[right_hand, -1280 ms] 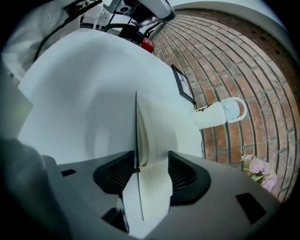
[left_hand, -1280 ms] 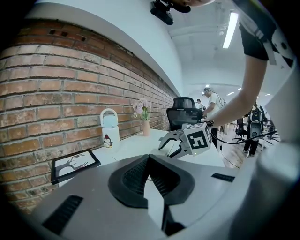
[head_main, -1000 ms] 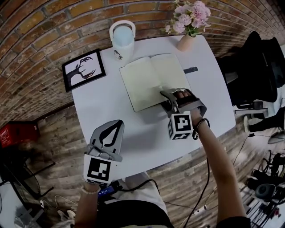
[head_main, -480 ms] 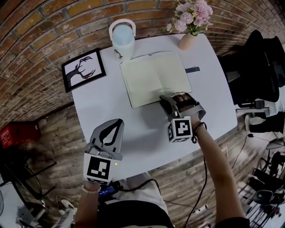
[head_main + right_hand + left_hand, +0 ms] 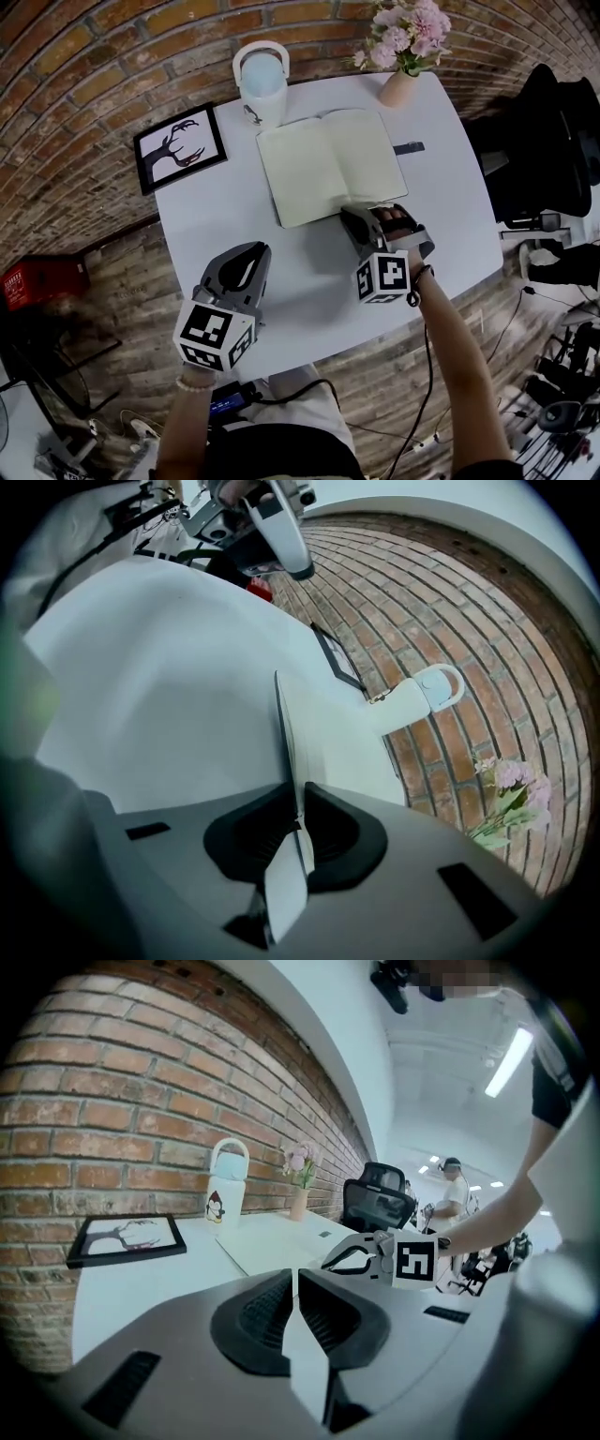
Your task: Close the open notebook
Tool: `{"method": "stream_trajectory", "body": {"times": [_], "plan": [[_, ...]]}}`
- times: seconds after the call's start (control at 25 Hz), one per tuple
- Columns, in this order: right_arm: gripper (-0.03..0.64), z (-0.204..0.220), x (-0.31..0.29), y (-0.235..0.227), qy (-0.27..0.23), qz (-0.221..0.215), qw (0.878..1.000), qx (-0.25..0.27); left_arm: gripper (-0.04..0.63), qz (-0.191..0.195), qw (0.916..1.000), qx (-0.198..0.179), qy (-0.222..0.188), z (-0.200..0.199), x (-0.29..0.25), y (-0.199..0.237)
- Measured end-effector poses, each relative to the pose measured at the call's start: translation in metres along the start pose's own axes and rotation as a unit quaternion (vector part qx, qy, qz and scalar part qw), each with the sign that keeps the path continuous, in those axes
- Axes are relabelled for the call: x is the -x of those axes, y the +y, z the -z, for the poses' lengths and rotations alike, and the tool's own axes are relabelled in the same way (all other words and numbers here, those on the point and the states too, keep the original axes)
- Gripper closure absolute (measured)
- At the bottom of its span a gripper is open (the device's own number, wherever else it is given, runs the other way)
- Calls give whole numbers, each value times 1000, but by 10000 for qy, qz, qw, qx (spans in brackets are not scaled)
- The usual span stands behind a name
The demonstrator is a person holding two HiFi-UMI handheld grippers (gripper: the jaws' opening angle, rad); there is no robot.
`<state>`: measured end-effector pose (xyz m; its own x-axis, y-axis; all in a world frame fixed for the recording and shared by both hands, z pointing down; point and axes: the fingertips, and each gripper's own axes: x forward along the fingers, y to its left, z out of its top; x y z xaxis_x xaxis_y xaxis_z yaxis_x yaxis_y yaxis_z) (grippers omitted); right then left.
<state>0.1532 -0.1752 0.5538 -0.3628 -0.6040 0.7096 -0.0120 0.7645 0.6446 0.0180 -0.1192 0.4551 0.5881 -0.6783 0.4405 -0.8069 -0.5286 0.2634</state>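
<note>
- The right gripper (image 5: pixel 355 217) is reaching in from the near right, pointing down and away at the near edge of the notebook (image 5: pixel 333 164), with the person's right hand (image 5: pixel 400 225) wrapping its handle.
- Its jaws are pinching the thin near edge of the notebook's right-hand half, which is running straight between the pads in the right gripper view.
- The left gripper (image 5: pixel 253 253) is hovering over the near left part of the table (image 5: pixel 309 286), well apart from the notebook, with its jaws pressing together on nothing.
- Compared with a second ago, the right gripper's jaws have just been closing from wide apart onto that edge, while the left gripper is now sitting slightly farther in over the tabletop and rolled a little.
- The notebook is still lying open and flat at the middle of the far half of the white table.
- A white handled bottle (image 5: pixel 261 82) and a framed antler picture (image 5: pixel 176 145) are standing to its far left, a vase of pink flowers (image 5: pixel 399 42) to its far right, and a small dark object (image 5: pixel 409 148) just beside its right edge.
- Brick is surrounding the table, with a black office chair (image 5: pixel 544 141) at the right.
</note>
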Motion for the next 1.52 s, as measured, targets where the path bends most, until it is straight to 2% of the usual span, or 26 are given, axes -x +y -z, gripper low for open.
{"method": "stream_trajectory", "body": {"times": [0.08, 0.2, 0.4, 0.56, 0.64, 0.72, 1.12, 1.2, 1.36, 1.52], "plan": [[555, 0, 1, -1, -32, 5, 9999, -110, 573, 131, 9988, 475, 57, 5, -10, 2], [555, 0, 1, -1, -64, 22, 9997, -219, 493, 296, 9928, 1146, 193, 13, -26, 7], [555, -1, 2, -2, -99, 64, 9994, -332, 408, 378, 9803, 1896, 398, 22, -52, 15], [555, 1, 2, -4, -108, 113, 9991, -405, 369, 502, 9603, 2716, 393, 24, -68, 20], [555, 3, 2, -5, -104, 148, 9987, -474, 359, 505, 9521, 2981, 455, 28, -72, 22], [557, 5, 3, -7, -101, 181, 9983, -549, 358, 569, 9442, 3211, 470, 27, -77, 22], [557, 7, 3, -9, -126, 231, 9971, -710, 356, 858, 8915, 4433, 373, 24, -96, 21], [557, 7, 2, -8, -121, 220, 9969, -750, 374, 839, 8863, 4543, 337, 25, -96, 25], [555, 7, 2, -8, -143, 211, 9952, -947, 481, 821, 8804, 4664, 255, 28, -94, 30], [543, 7, 3, -7, -80, 87, 9903, -1386, 503, 909, 8770, 4714, 200, 29, -93, 29]]}}
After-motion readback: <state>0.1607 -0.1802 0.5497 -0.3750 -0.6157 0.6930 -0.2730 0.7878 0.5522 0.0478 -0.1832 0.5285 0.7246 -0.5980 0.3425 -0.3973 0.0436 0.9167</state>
